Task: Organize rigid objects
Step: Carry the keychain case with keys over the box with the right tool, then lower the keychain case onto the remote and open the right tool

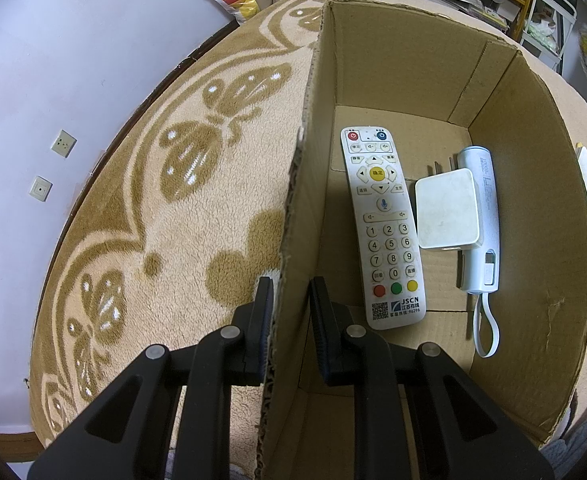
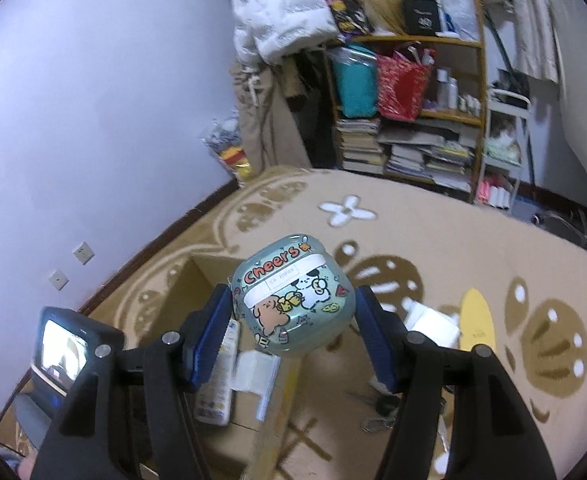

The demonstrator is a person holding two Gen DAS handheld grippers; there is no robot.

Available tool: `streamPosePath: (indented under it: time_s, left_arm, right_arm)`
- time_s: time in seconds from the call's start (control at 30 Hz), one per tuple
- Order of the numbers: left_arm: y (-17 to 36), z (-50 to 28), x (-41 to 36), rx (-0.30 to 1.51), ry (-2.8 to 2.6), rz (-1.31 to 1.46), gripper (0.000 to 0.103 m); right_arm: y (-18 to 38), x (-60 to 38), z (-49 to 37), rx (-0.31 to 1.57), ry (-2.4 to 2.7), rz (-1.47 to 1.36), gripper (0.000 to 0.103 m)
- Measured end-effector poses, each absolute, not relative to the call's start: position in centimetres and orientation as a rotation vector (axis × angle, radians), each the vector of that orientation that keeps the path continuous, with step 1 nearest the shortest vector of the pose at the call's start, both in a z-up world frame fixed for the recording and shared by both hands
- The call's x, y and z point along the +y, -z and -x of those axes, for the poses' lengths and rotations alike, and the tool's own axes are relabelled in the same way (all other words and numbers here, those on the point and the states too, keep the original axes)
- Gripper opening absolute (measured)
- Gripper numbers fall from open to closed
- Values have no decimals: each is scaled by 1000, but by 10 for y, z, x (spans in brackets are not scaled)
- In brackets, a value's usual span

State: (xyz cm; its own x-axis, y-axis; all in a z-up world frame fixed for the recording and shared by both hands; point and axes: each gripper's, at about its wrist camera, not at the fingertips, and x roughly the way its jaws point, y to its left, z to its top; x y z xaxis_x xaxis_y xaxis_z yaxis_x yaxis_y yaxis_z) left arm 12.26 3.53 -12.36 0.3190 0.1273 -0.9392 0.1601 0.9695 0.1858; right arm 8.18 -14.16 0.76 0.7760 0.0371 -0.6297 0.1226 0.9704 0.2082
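The left gripper pinches the corrugated cardboard box wall at 6 o'clock, a slim white remote lying inside, while the right gripper clamps a glossy rounded cartoon-printed earbud case above the fleecy blanket.

Home bedroom: patterned fleece blanket, cluttered wooden bookshelf with stacked books, white puffer jacket hung by wall.
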Motion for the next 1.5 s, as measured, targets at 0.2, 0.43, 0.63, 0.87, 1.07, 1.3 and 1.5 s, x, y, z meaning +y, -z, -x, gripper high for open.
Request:
streamPosePath:
  time_s: [0.2, 0.43, 0.63, 0.87, 1.07, 1.3, 1.5]
  left_arm:
    - [123, -122, 36, 1251, 23, -263, 18]
    - [122, -122, 37, 1251, 24, -262, 18]
    - [123, -122, 37, 1252, 25, -257, 18]
    - [123, -123, 39, 1254, 24, -252, 18]
    - [124, -123, 39, 1252, 23, -258, 18]
    - [126, -122, 37, 1250, 22, -268, 18]
    - [127, -121, 36, 1249, 19, -274, 19]
  right_arm:
    - [-11, -118, -92, 679, -4, -207, 67]
    - [3, -100, -96, 717, -37, -192, 67]
    - [21, -98, -95, 752, -39, -228, 67]
    - [38, -92, -97, 781, -45, -239, 67]
    - [49, -93, -99, 800, -38, -257, 67]
    - [42, -93, -95, 767, -43, -243, 67]
    - [33, -108, -87, 762, -15, -222, 83]
